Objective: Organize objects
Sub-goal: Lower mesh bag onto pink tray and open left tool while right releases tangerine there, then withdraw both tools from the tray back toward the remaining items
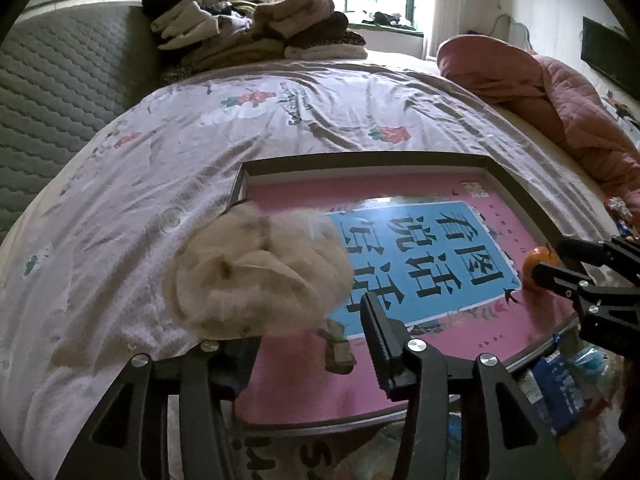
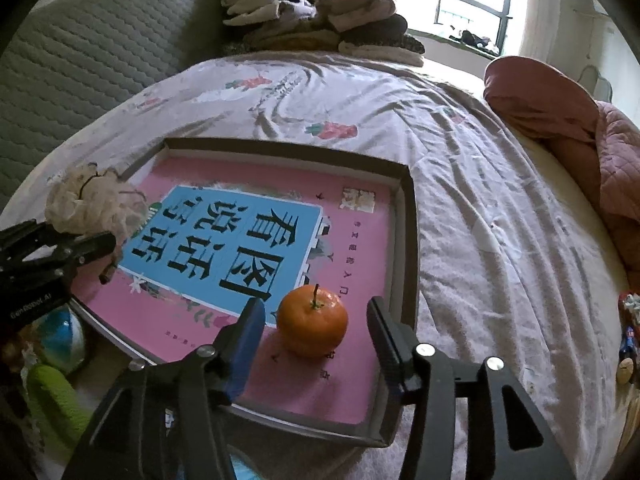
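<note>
A: Lying flat in a shallow dark-rimmed tray point(image 2: 410, 216) on the bed point(image 2: 460, 152), a pink book point(image 2: 352, 248) is seen, with a blue panel on its cover. What can be read there?

B: Large black Chinese characters are printed on the panel, "看图说话" being legible. Smaller print on the pink margin cannot be made out. On the left gripper's body, as seen from the right wrist, faint white lettering is carried, too blurred to be read surely.

A: And where are the task's things found?

B: An orange point(image 2: 312, 320) with its stem up is rested on the book's near right corner, between the 2 fingers of the right gripper point(image 2: 316, 320); they are parted, with gaps on both sides. A fluffy cream scrunchie point(image 1: 260, 272) is sat at the tray's left edge. The left gripper point(image 1: 308, 328) is spread too, its right finger point(image 1: 376, 328) clear of the scrunchie, while the other finger is hidden behind it.
</note>
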A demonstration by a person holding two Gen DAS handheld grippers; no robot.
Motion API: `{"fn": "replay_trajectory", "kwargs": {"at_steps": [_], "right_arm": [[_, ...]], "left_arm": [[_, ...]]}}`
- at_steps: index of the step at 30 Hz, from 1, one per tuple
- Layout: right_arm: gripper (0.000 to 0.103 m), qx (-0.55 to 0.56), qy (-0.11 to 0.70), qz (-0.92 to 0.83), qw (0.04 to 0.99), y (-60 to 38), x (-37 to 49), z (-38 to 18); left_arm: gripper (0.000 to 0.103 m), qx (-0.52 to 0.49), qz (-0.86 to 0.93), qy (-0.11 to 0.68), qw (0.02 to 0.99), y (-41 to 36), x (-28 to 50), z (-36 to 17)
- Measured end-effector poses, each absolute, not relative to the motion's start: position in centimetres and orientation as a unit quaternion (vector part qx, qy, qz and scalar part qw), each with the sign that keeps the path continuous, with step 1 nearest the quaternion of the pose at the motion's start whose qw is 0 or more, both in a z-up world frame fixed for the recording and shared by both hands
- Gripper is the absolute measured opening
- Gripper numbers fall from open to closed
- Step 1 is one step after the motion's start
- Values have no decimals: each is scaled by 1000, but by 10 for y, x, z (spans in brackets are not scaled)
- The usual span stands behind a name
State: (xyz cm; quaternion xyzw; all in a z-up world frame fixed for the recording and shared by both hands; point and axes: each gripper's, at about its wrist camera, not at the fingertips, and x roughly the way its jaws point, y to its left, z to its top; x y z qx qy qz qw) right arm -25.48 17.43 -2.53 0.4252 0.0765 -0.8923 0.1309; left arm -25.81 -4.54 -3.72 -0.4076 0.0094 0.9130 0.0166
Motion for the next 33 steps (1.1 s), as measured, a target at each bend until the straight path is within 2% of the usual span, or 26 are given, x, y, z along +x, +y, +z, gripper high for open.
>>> {"fn": "replay_trajectory", "kwargs": {"at_steps": [2, 15, 20, 33], "right_arm": [[54, 419, 71, -895, 132, 176, -253, -20], [55, 381, 35, -913, 142, 188, -238, 17], [55, 364, 33, -919, 149, 186, -227, 30], [56, 352, 38, -923, 153, 184, -216, 38]], "left_arm": [[59, -403, 915, 7, 19, -46, -256, -32], [63, -370, 929, -9, 22, -57, -236, 10], [69, -357, 934, -8, 31, -59, -226, 24], [70, -356, 934, 12, 21, -52, -222, 27]]}}
